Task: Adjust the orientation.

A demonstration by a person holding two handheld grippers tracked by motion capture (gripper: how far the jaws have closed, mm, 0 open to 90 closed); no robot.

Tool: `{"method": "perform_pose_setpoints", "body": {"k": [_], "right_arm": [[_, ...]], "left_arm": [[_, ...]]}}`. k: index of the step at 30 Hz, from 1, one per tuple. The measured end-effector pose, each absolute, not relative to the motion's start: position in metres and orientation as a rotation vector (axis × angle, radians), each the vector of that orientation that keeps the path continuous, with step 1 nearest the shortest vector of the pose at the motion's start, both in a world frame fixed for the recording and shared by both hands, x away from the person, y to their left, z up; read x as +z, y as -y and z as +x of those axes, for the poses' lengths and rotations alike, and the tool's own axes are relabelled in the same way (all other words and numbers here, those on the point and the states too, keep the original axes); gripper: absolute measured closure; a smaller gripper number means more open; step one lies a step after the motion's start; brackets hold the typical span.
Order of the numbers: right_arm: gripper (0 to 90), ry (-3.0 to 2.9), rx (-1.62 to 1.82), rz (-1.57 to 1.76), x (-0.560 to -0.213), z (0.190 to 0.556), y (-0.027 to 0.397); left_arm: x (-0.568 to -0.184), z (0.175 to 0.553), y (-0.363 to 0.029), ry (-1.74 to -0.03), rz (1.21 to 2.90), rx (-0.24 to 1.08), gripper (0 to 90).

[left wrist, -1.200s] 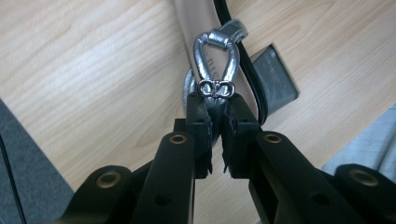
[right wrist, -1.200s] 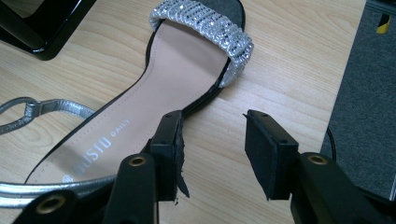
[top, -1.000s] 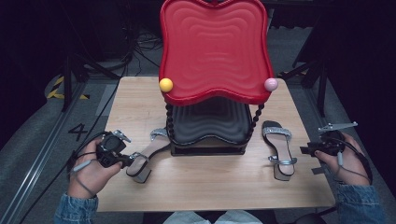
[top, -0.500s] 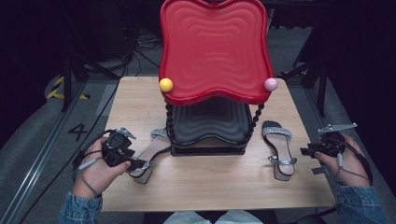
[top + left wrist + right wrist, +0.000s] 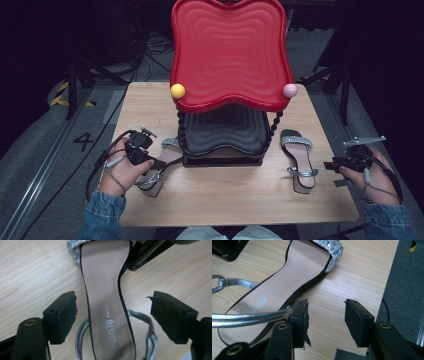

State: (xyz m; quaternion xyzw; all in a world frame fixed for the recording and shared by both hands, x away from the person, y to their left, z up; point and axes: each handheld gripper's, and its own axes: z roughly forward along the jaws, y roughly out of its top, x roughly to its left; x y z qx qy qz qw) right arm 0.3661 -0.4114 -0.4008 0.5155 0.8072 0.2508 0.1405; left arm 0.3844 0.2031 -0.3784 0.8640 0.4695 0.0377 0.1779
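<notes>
At the near edge of the light wooden table (image 5: pixel 225 195), the person's left hand (image 5: pixel 120 172) holds the left gripper (image 5: pixel 113 313) over the left silver-strapped sandal with a beige insole (image 5: pixel 106 290). Its jaws have just been opening and stand wide apart on either side of the sandal's heel end, with the insole and thin ankle strap between them; the pads are clear of the shoe.

At the table's right edge, the right hand (image 5: pixel 367 172) holds the right gripper (image 5: pixel 325 315) just beside the right matching silver-strapped sandal (image 5: pixel 287 282). Its jaws have just been opening a little and stand apart over bare wood, with nothing between them. The left pad sits just beside the sandal's sole edge and looped ankle strap; whether it touches cannot be told.

Between the two sandals, a black two-tier rack with beaded posts (image 5: pixel 225 142) stands mid-table, with both shoes lying flat on the wood, toes pointing away. Above it rises a red wavy plastic tray (image 5: pixel 230 55), bearing a yellow ball (image 5: pixel 177 91) and a pink ball (image 5: pixel 290 90) at its front corners.
</notes>
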Motion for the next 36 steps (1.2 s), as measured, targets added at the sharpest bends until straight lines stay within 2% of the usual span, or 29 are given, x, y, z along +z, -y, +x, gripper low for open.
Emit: {"method": "perform_pose_setpoints", "body": {"k": [4,14,17,24,27,31,36], "right_arm": [[54.3,-2.328,0.715,1.501,-0.403,0.363,0.414],[53.5,-2.342,0.696,1.501,-0.408,0.363,0.412],[53.4,-2.348,0.693,1.498,-0.409,0.364,0.411],[52.8,-2.369,0.690,1.475,-0.411,0.365,0.406],[52.8,-2.370,0.688,1.468,-0.411,0.366,0.406],[52.8,-2.370,0.688,1.469,-0.411,0.365,0.406],[52.7,-2.374,0.686,1.465,-0.411,0.366,0.405]], "left_arm": [[-0.393,0.393,-0.191,-1.420,2.485,0.067,23.2],[-0.419,0.408,-0.188,-1.405,2.548,0.021,25.3],[-0.424,0.411,-0.187,-1.413,2.591,0.060,24.2],[-0.431,0.415,-0.185,-1.381,2.622,0.056,24.1],[-0.433,0.416,-0.184,-1.380,2.620,0.037,26.8],[-0.434,0.417,-0.182,-1.357,2.628,0.006,35.5],[-0.435,0.417,-0.183,-1.377,2.607,0.006,36.8]]}}
